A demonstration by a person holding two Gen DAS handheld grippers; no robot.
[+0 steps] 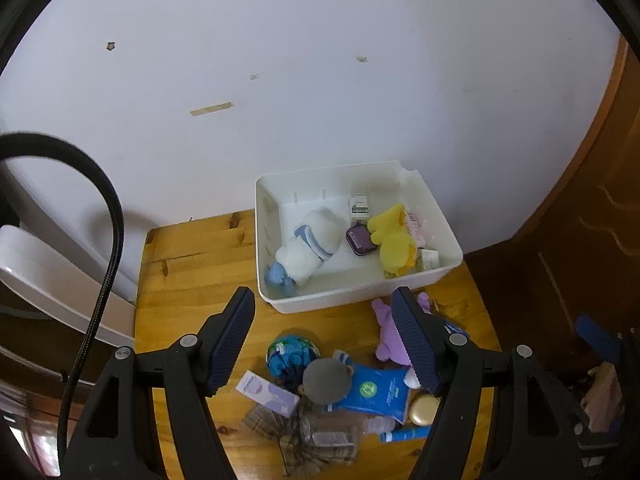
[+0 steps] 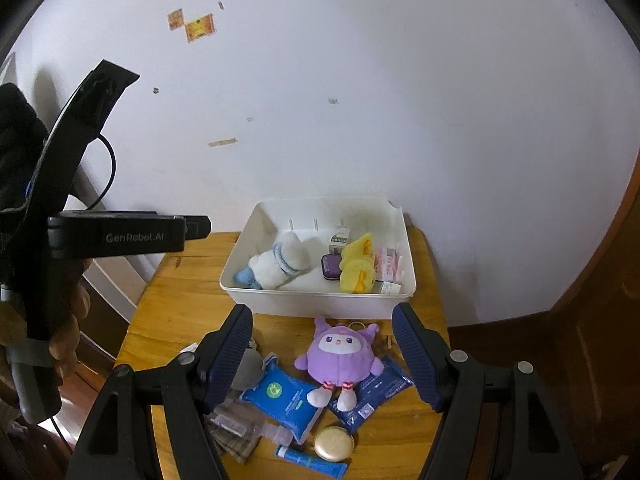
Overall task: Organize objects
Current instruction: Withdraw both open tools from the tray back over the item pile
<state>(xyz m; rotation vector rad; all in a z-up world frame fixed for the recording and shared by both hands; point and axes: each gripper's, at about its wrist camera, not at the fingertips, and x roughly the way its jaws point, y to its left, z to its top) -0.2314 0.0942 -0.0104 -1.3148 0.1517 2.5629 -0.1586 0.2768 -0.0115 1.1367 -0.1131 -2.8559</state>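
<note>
A white bin (image 1: 280,304) (image 2: 320,306) stands at the back of a wooden table (image 1: 184,280) (image 2: 180,312). It holds a white-and-blue plush (image 1: 312,244) (image 2: 280,262), a yellow plush (image 1: 392,240) (image 2: 358,270), a purple case (image 1: 360,240) and small boxes. In front lie a purple plush (image 2: 340,356) (image 1: 386,332), blue wipe packs (image 2: 280,396) (image 1: 376,392), a gold compact (image 2: 333,444) (image 1: 424,410), a blue tube (image 2: 312,460) and a globe ball (image 1: 292,354). My left gripper (image 1: 324,344) is open and empty above the pile. My right gripper (image 2: 322,358) is open and empty, above the purple plush.
A lilac box (image 1: 268,394), a grey round disc (image 1: 326,380), a clear bottle (image 1: 360,428) and a plaid cloth (image 1: 296,440) lie at the table front. The white wall (image 1: 320,80) is behind the bin. The other hand-held gripper (image 2: 120,236) shows at left.
</note>
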